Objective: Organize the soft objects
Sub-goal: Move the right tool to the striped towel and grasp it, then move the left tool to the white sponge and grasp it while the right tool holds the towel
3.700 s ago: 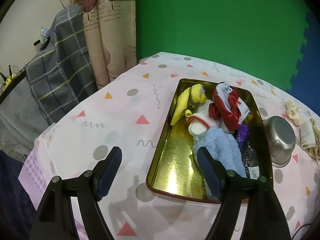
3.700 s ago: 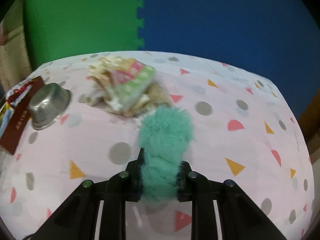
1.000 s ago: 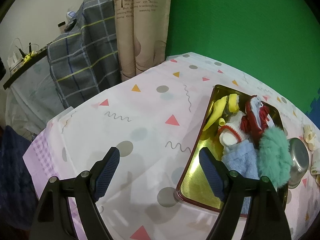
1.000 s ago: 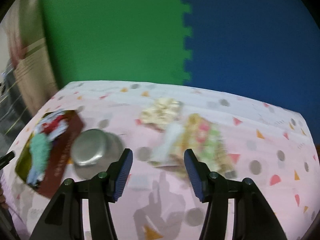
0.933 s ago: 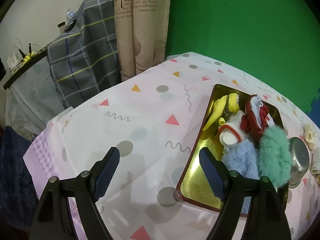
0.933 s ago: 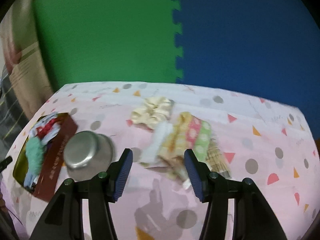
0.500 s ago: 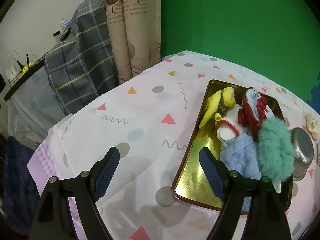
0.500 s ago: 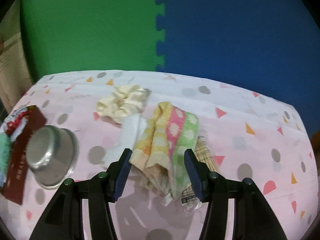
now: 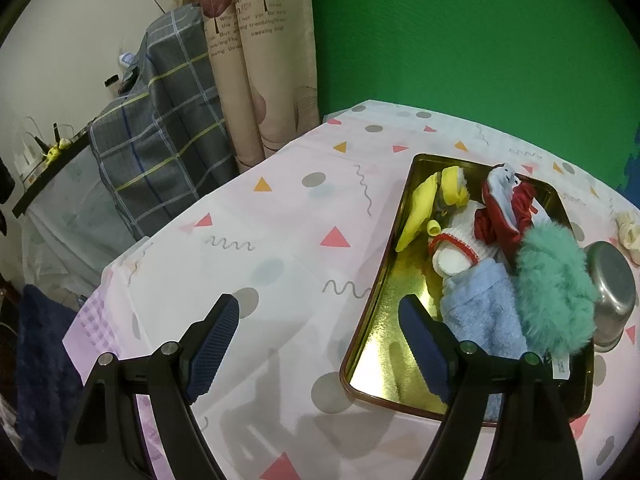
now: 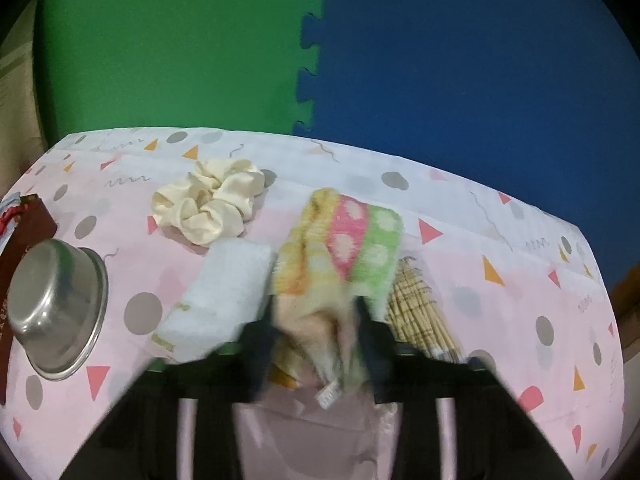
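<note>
In the left wrist view a gold tray (image 9: 384,292) holds a yellow toy (image 9: 430,200), a red and white piece (image 9: 502,212), a blue towel (image 9: 480,316) and a fluffy green piece (image 9: 552,284). My left gripper (image 9: 318,340) is open and empty, near the tray's left edge. In the right wrist view my right gripper (image 10: 316,344) is blurred, its fingers on either side of the near end of a striped yellow, pink and green cloth (image 10: 344,244). A white folded towel (image 10: 224,292), a cream scrunchie (image 10: 208,200) and a checked cloth (image 10: 420,312) lie beside it.
A steel bowl (image 10: 52,308) lies tipped on the table between the tray and the cloths, and shows in the left wrist view (image 9: 612,280). Green and blue foam walls stand behind the table. A curtain (image 9: 260,60) and a plaid-covered seat (image 9: 160,120) stand at the left.
My right gripper let go of the fluffy green piece in the tray, swung right to the cloth pile, and now closes in around the striped cloth. The left gripper shifted only slightly.
</note>
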Tool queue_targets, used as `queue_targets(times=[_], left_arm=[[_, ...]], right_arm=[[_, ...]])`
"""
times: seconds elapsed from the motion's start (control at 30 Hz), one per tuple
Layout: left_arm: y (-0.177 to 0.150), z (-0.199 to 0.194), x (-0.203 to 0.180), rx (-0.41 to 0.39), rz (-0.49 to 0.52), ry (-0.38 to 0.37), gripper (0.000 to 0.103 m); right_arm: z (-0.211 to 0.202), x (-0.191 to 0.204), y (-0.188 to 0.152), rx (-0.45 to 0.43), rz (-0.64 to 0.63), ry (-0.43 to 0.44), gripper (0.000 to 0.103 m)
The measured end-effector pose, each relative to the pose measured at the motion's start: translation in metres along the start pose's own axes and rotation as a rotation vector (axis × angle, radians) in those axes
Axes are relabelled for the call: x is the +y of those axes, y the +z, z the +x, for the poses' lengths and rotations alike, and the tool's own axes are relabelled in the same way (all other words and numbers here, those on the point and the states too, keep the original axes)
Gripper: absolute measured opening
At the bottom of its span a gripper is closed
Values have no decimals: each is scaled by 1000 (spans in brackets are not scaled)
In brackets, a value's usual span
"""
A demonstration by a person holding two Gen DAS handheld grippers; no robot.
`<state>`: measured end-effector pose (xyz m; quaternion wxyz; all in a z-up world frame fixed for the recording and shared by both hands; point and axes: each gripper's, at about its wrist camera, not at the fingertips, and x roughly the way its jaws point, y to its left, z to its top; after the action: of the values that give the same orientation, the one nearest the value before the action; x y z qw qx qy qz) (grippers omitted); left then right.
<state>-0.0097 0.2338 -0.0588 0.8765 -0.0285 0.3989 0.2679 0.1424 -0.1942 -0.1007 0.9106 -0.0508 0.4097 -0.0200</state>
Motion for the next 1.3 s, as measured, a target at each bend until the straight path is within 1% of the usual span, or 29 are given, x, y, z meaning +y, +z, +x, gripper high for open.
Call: queue_targets(times=[0.07, 0.2, 0.4, 0.5, 0.57, 0.67, 0.73, 0.8, 0.87, 0.97, 1.03, 1.17, 1.23, 1.3], left_arm=[[0, -2, -2, -5, 9, -3, 79], [-1, -10, -9, -15, 20, -31, 79], [1, -34, -36, -64, 97, -73, 79], [4, -52, -59, -101, 153, -117, 79], [6, -65, -79, -116, 184, -175, 81], [7, -77, -107, -121, 227, -237, 82], [7, -87, -131, -123, 269, -289, 82], [6, -94, -151, -118, 299, -342, 82], [6, -100, -174, -106, 332, -386, 82], [7, -105, -201, -95, 370, -439, 82], [6, -104, -220, -72, 398, -481, 82], [1, -103, -255, -26, 443, -537, 82], [-3, -101, -275, -13, 479, -569, 82], [-7, -98, -296, -7, 513, -578, 82]], right_arm=[[-5, -4, -2, -8, 16, 19, 21], [-24, -12, -9, -32, 39, 57, 20], [-55, -23, -19, -71, 56, 112, 20], [-70, -32, -23, -99, 74, 128, 20], [-78, -41, -25, -114, 82, 133, 20], [-88, -58, -29, -125, 126, 175, 20], [-95, -68, -32, -137, 151, 185, 20], [-101, -77, -35, -154, 157, 170, 20], [-107, -88, -39, -168, 154, 136, 20], [-107, -107, -45, -164, 168, 84, 20], [-102, -120, -51, -145, 174, 59, 20], [-82, -139, -71, -84, 187, 9, 20], [-72, -142, -81, -57, 195, 8, 20], [-63, -145, -90, -38, 208, 11, 20]])
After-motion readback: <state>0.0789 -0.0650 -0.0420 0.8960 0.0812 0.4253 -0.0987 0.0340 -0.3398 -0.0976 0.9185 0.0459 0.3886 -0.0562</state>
